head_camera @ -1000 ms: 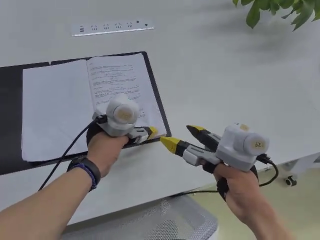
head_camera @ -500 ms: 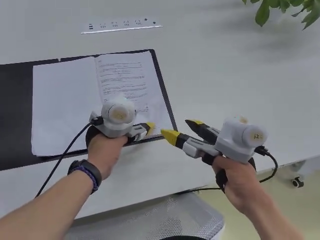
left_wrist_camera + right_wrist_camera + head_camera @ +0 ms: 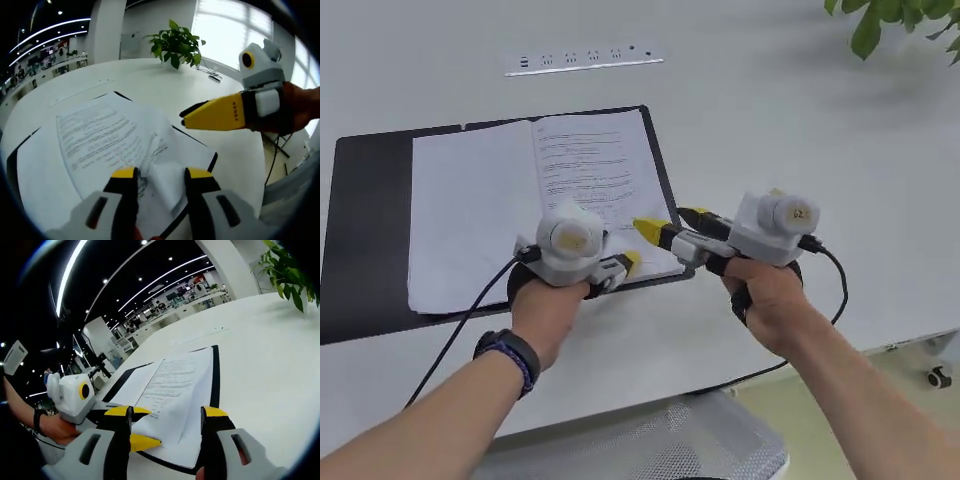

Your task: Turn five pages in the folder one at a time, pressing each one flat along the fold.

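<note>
Folder (image 3: 365,240), black, open flat on the white tabletop (image 3: 800,110), directly before the person. Inside the folder: blank sheet (image 3: 470,220) on its left half, printed page (image 3: 595,170) on its right half (text too small to read). At the folder's lower right corner: left hand-held gripper (image 3: 623,267), jaws moderately apart, straddling the slightly lifted corner of the printed page without pinching it. Just beside it, right hand-held gripper (image 3: 665,222), jaws wide, empty, aimed across the same corner and over the page.

Step in hand, by judgement: picking up the printed page for a turn. For a clean turn: close on the top sheet alone, near the free corner; lift in an arc over the fold rather than dragging; keep the second hand-held gripper low on the stack beneath to stop a double pick; then sweep along the fold from one end to the other (light pressure, to avoid creasing).

Count: one folder, two exposed page faces, two hand-held grippers. Beyond the folder's far edge, one power strip (image 3: 585,58); well off past its right side, one leafy plant (image 3: 880,25).
</note>
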Available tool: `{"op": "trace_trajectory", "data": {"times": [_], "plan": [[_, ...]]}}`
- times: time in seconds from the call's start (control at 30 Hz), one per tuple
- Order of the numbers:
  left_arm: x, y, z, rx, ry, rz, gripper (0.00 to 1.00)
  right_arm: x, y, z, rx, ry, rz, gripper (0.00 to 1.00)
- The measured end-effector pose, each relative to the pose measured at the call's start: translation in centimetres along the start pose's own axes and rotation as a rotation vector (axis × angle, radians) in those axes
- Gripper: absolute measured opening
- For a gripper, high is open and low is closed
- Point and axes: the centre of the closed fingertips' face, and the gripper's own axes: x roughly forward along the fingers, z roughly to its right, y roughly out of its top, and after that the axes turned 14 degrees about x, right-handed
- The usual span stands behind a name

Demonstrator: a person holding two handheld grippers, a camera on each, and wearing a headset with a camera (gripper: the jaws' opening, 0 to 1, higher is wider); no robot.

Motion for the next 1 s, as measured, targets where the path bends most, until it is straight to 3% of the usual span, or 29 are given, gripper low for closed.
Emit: {"op": "trace_trajectory", "data": {"times": [0.23,0.4,0.57,0.7,0.87,1.0], "plan": [[0.0,-0.3,-0.1,0.010,-0.001,-0.005,0.37,1.3,-0.2,1.0,0.076,0.026,-0.004,0.53],[0.0,-0.5,-0.1,0.012,-0.007,-0.007,0.37,1.5,-0.4,0.9,0.154,0.058,0.015,0.47],[0.0,-0.6,0.5,0.004,-0.026,-0.004,0.45,0.9,-0.8,1.2,0.171,0.053,0.024,0.43],[-0.4,-0.8,1.0,0.004,-0.039,-0.011,0.47,0.4,-0.7,1.2,0.219,0.074,0.052,0.34],[-1.2,-0.8,1.2,-0.010,-0.032,-0.017,0.53,-0.1,-0.9,0.9,0.222,0.085,0.055,0.22],[-2.1,-0.3,1.3,-0.012,-0.017,-0.004,0.56,-0.3,-1.0,0.6,0.224,0.094,0.061,0.07]]}}
